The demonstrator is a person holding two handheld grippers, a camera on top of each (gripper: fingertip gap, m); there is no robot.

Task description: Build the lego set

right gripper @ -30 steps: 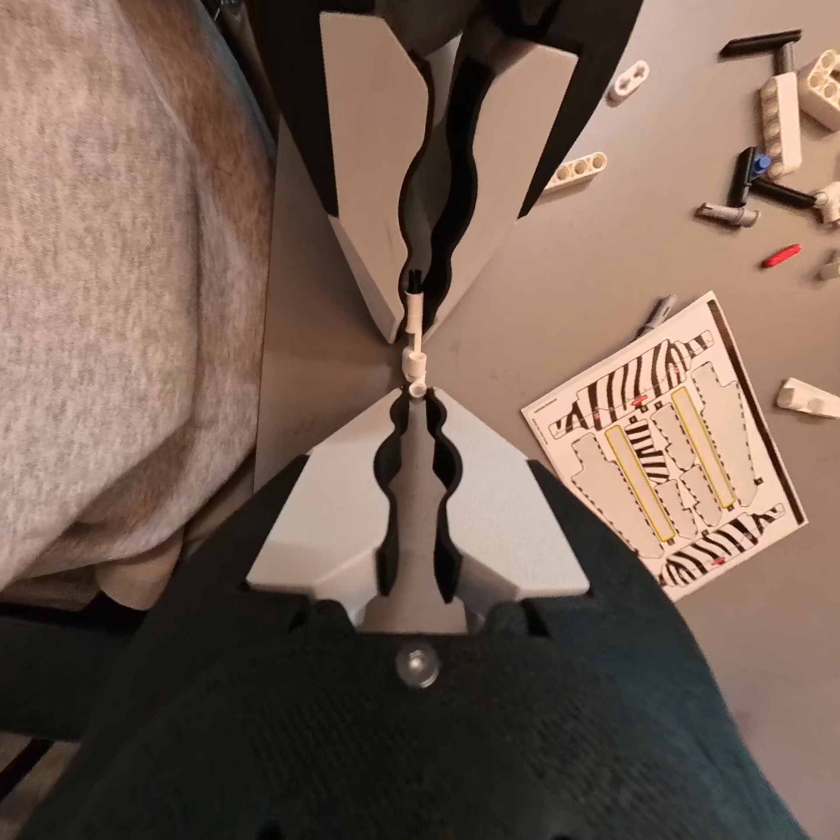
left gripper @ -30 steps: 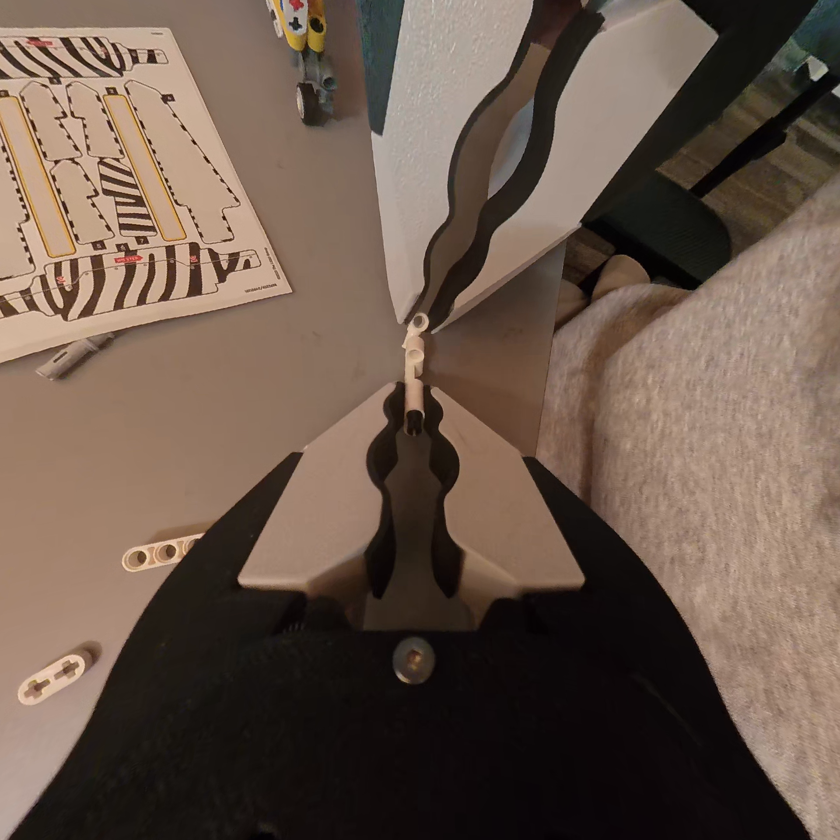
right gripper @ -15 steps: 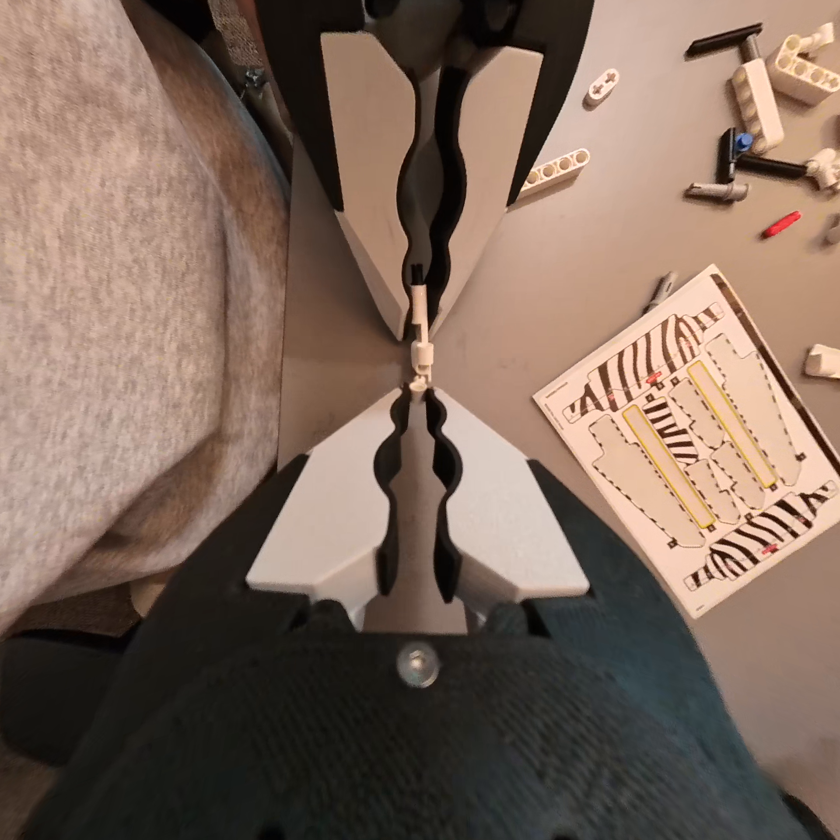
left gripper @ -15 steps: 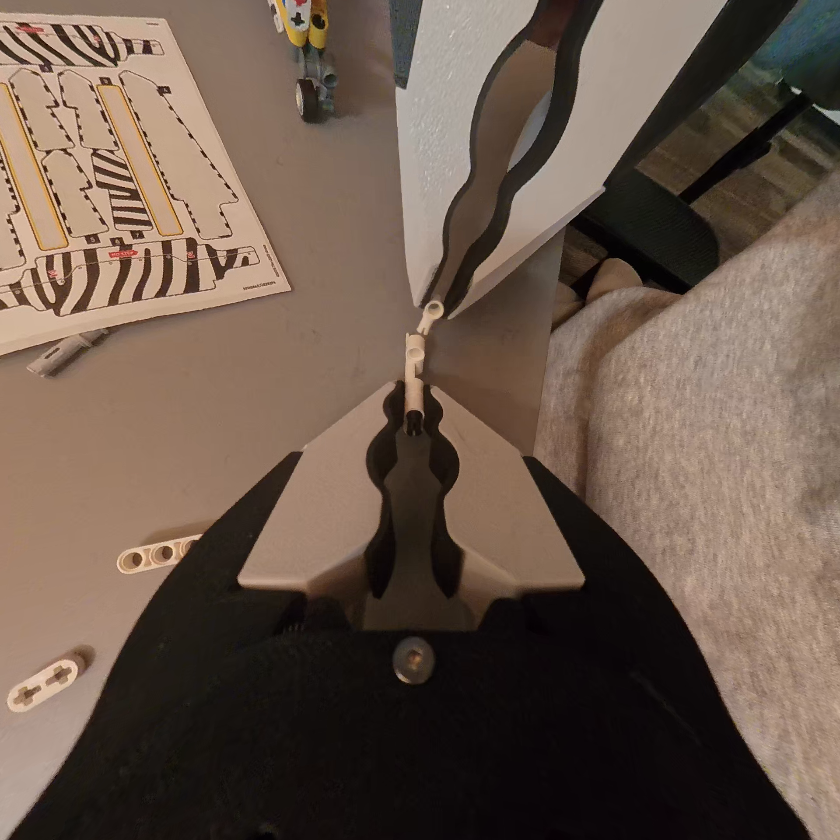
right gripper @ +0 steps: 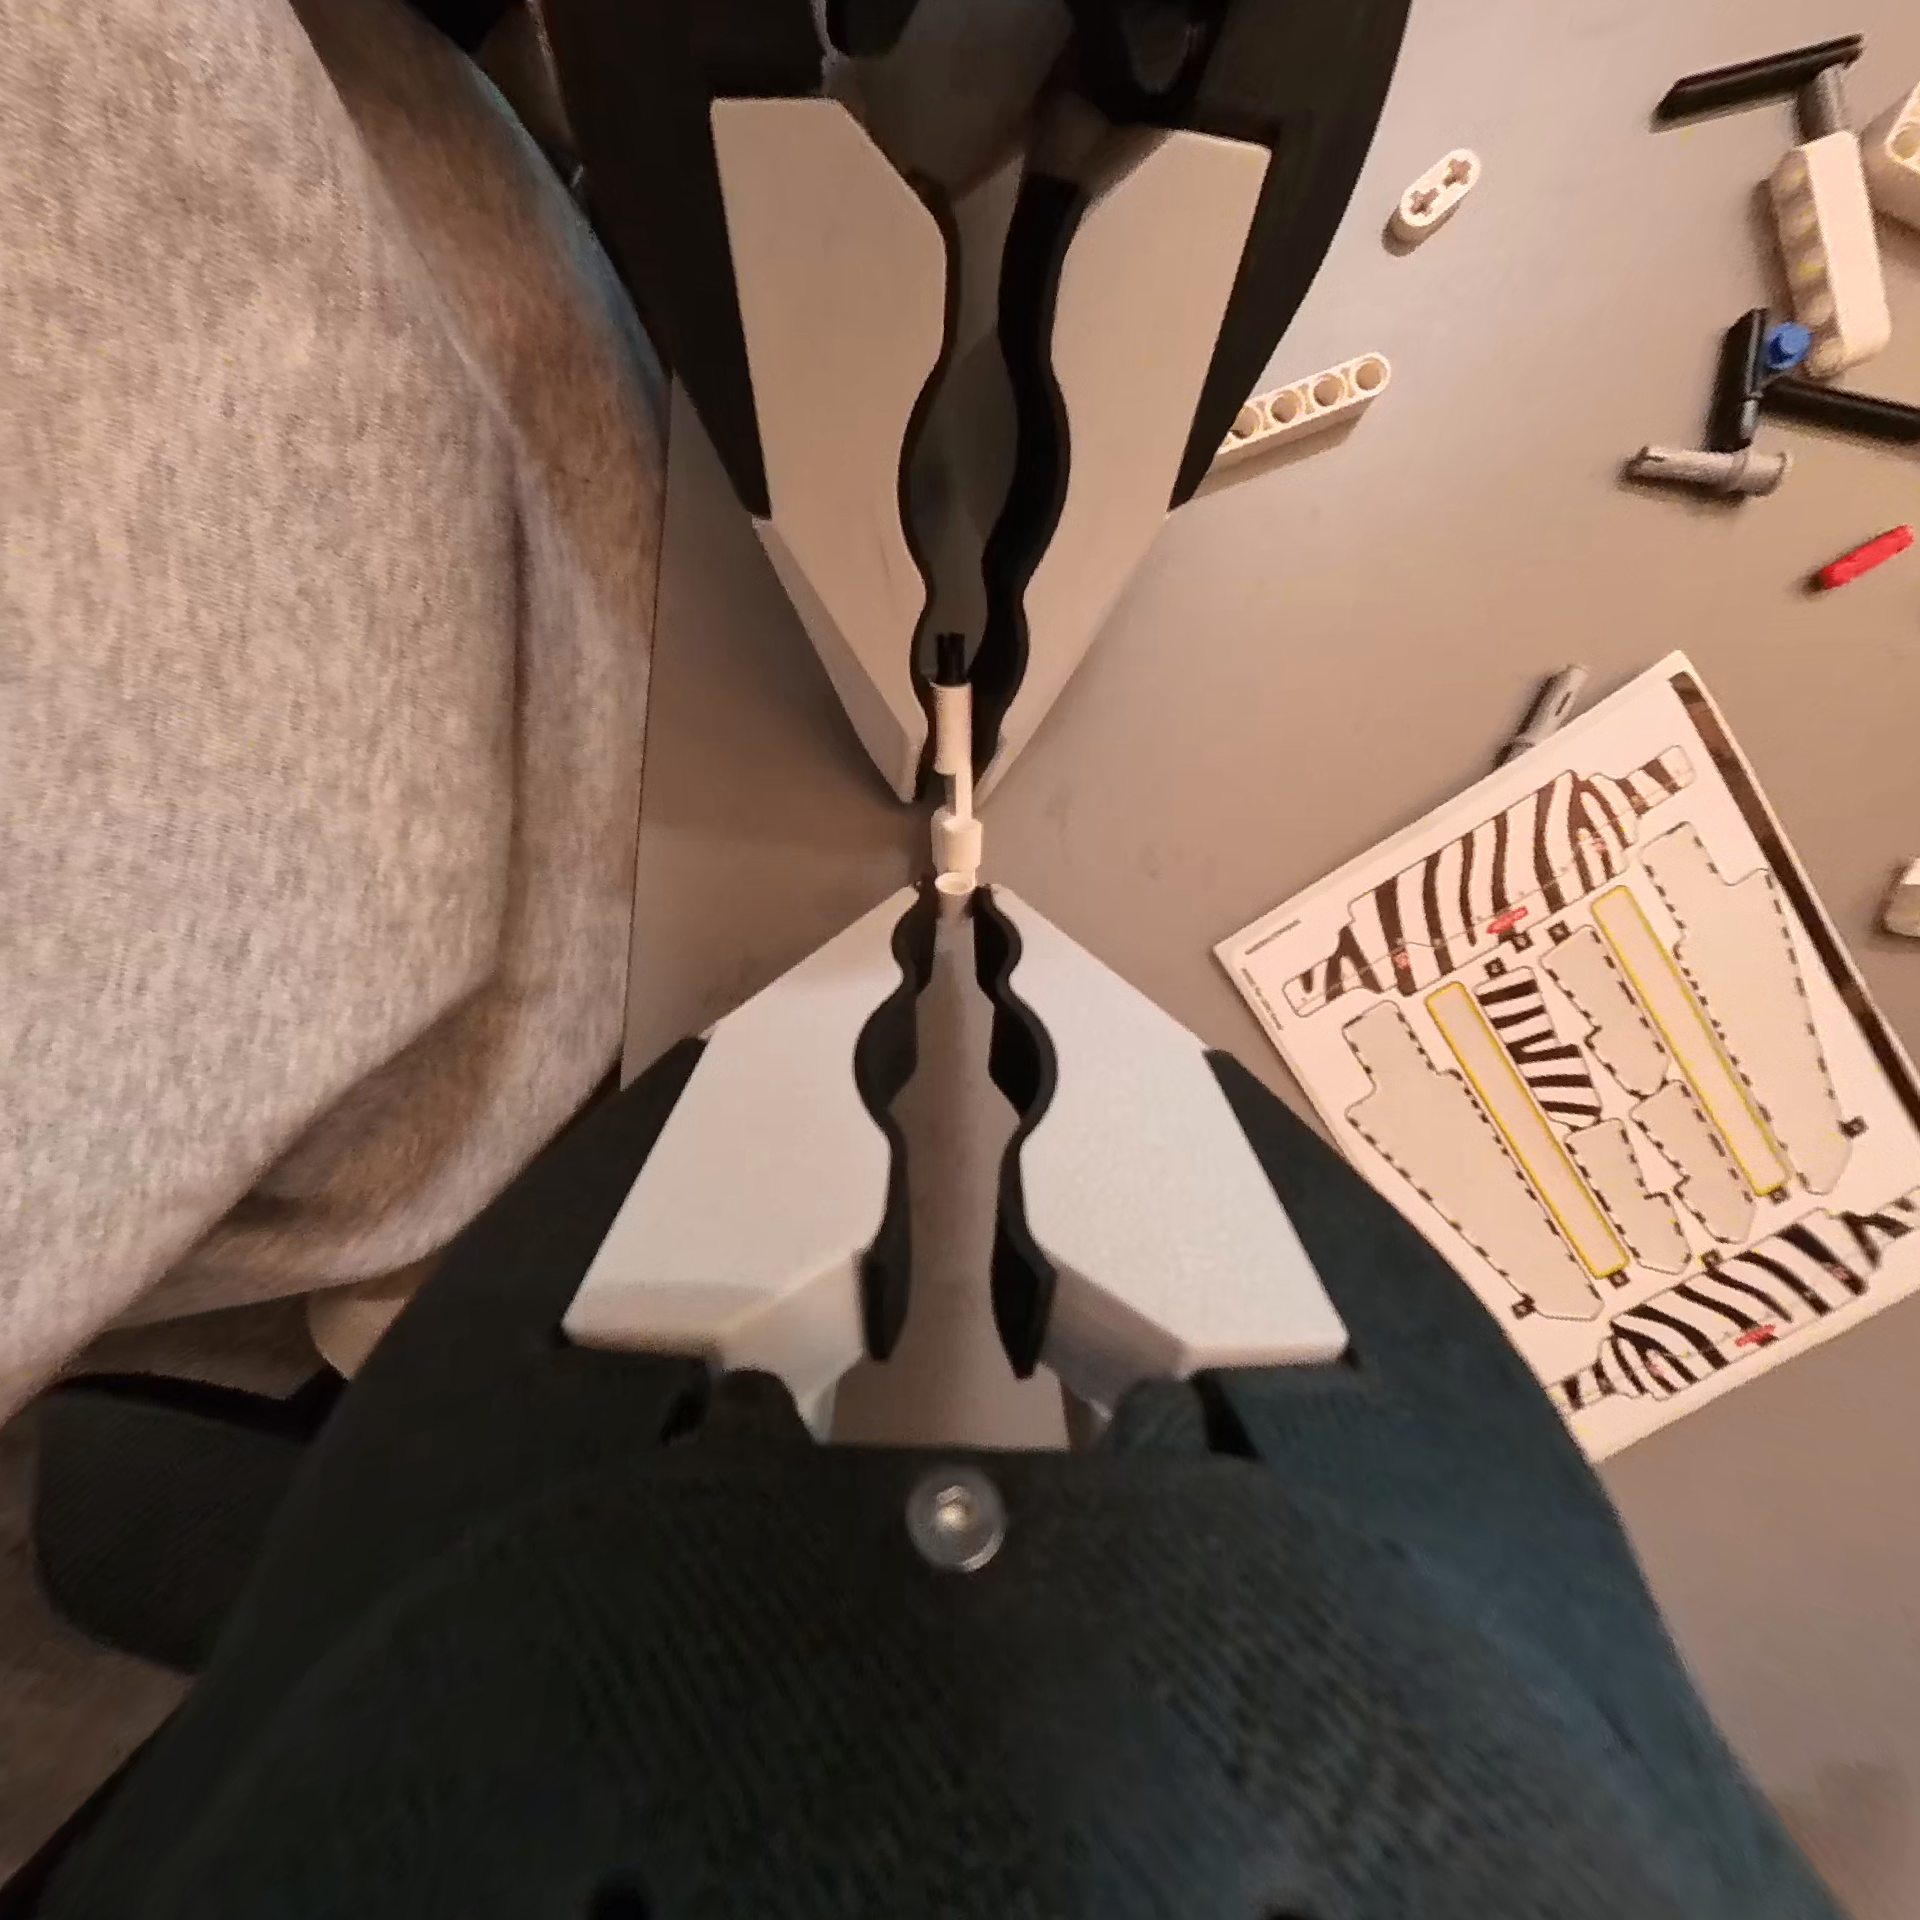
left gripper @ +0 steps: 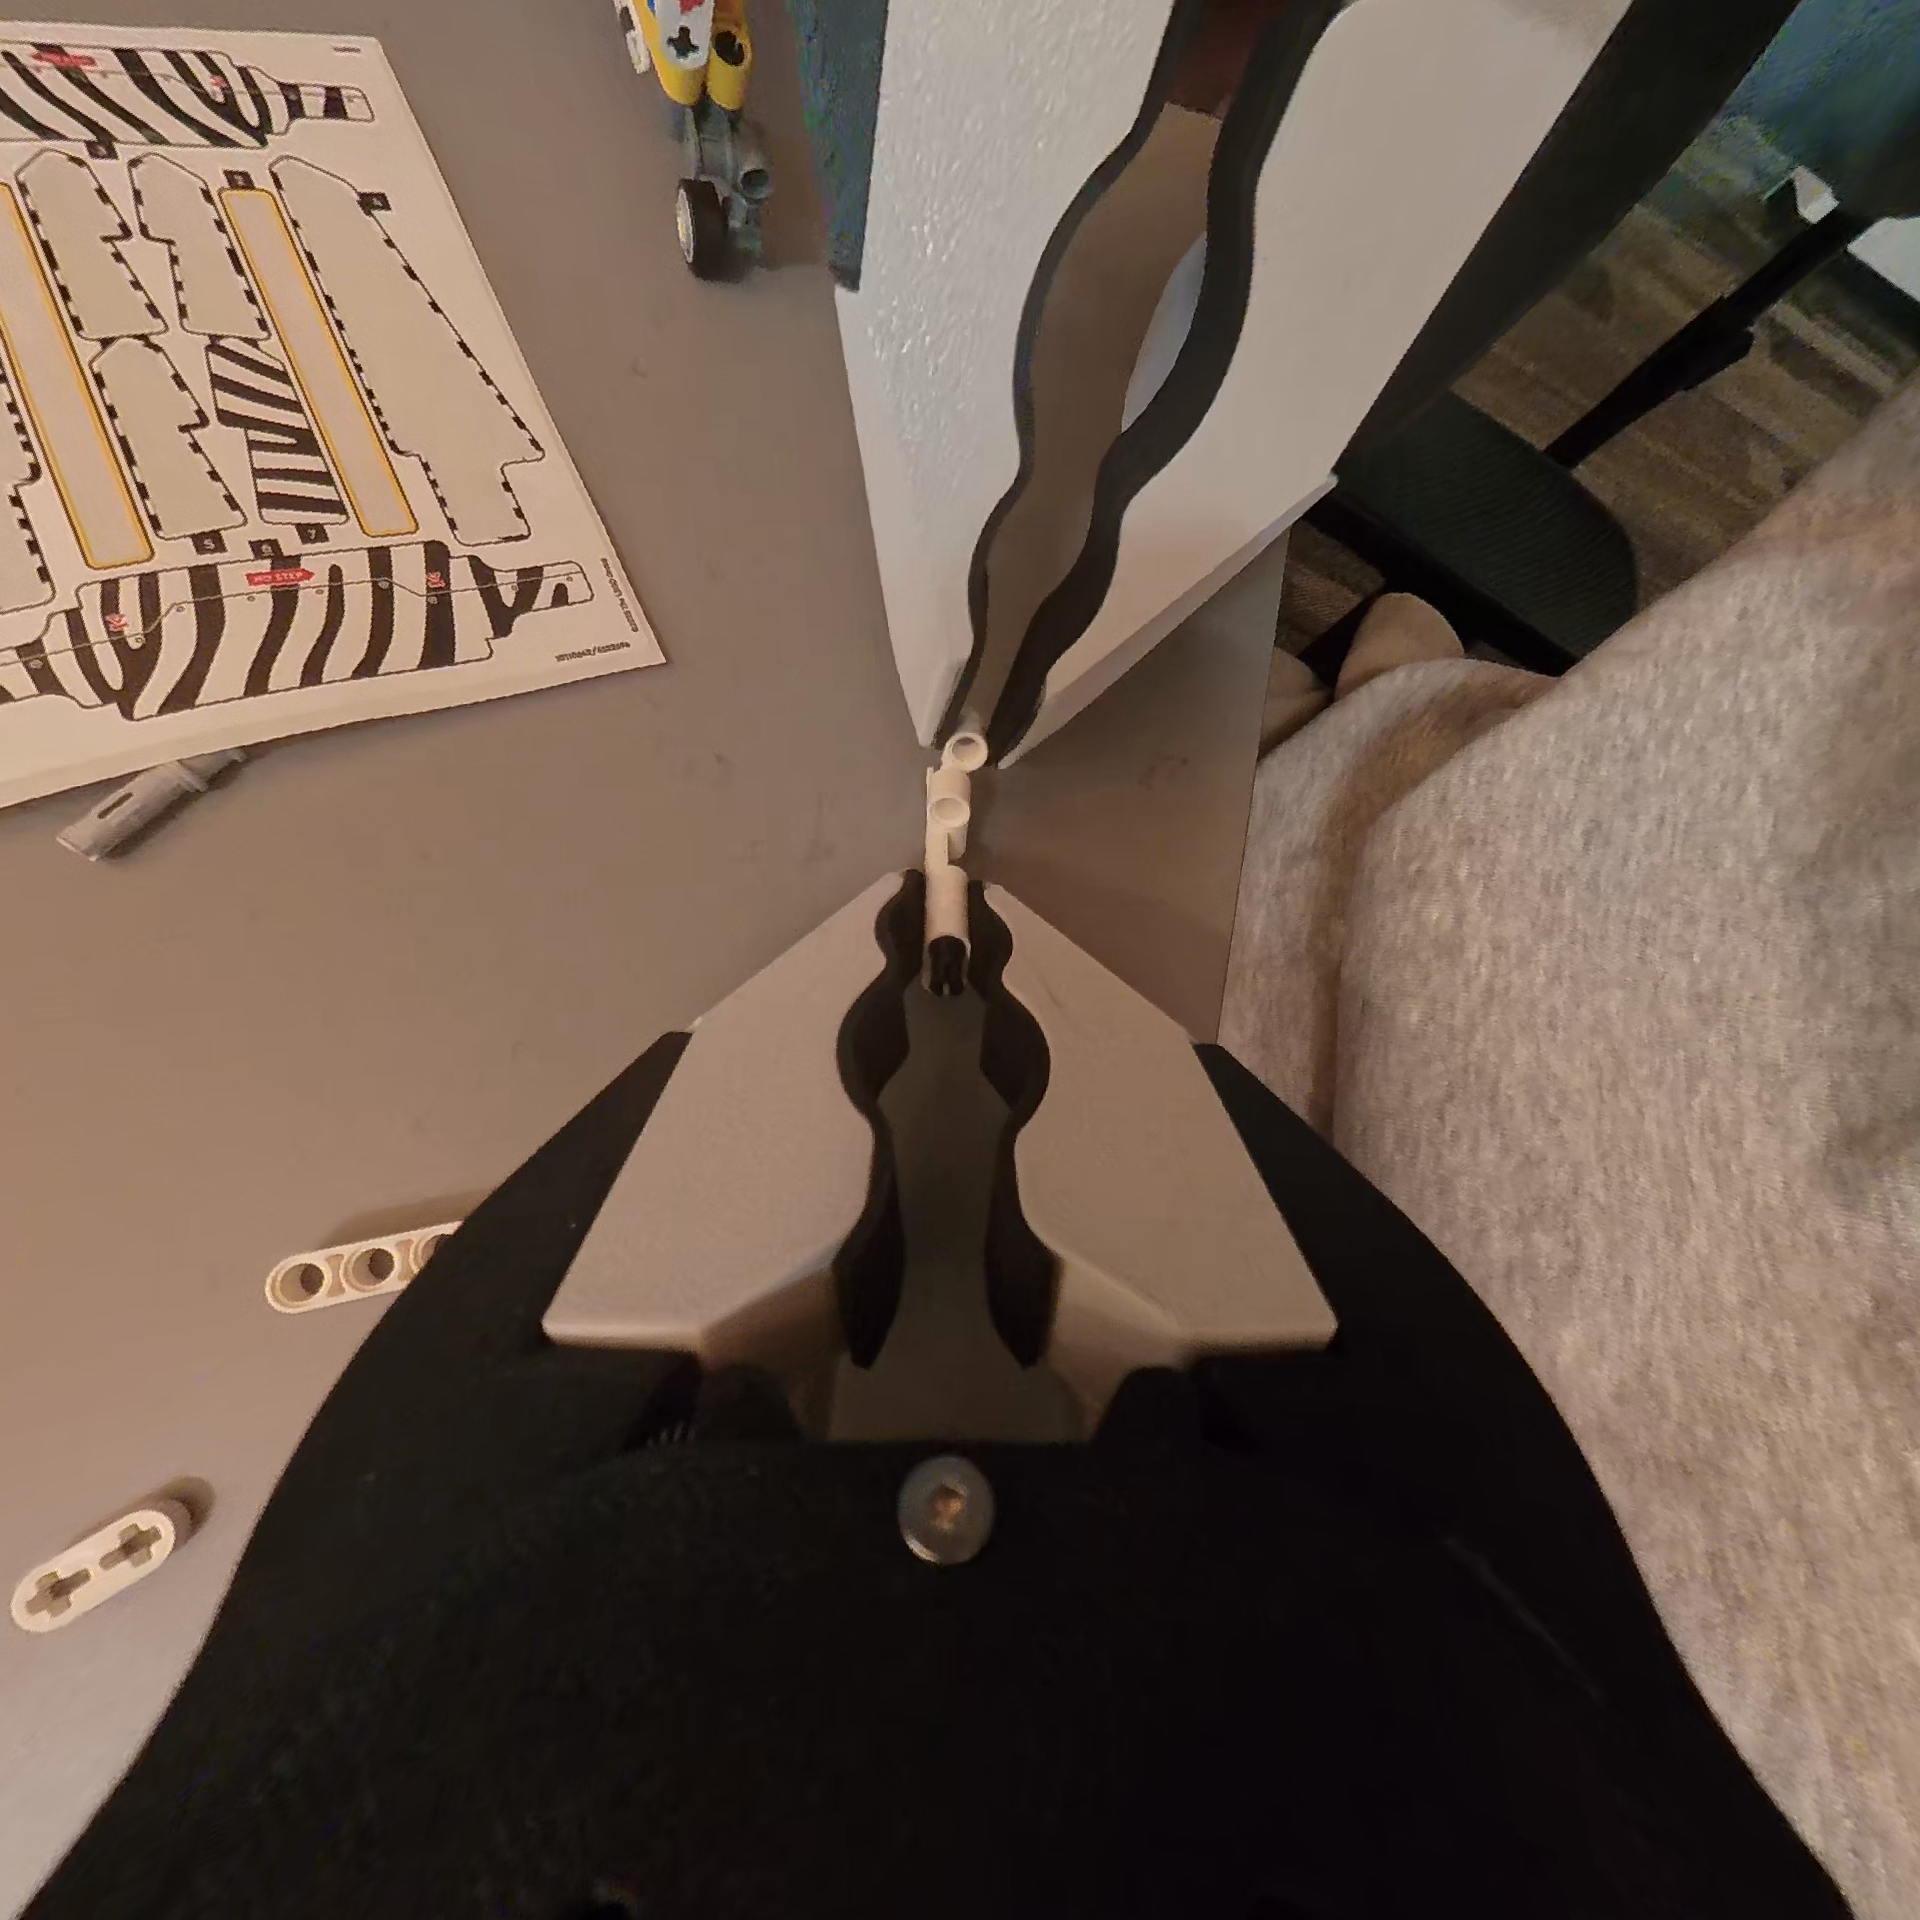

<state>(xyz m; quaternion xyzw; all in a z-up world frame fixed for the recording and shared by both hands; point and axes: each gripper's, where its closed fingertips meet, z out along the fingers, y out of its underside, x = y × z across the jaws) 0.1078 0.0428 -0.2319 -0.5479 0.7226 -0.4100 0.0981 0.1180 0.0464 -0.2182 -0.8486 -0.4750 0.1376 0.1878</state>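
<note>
White connector (left gripper: 948,821) between opposed left gripper (left gripper: 945,914), right gripper (right gripper: 951,891)

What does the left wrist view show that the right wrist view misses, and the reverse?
Only the left wrist view shows the yellow wheeled model at the table's far edge. Only the right shows the red pin and the blue-tipped black connector. Both show the zebra sticker sheet, the left gripper and right gripper tip to tip, each pinching a small white connector.
</note>
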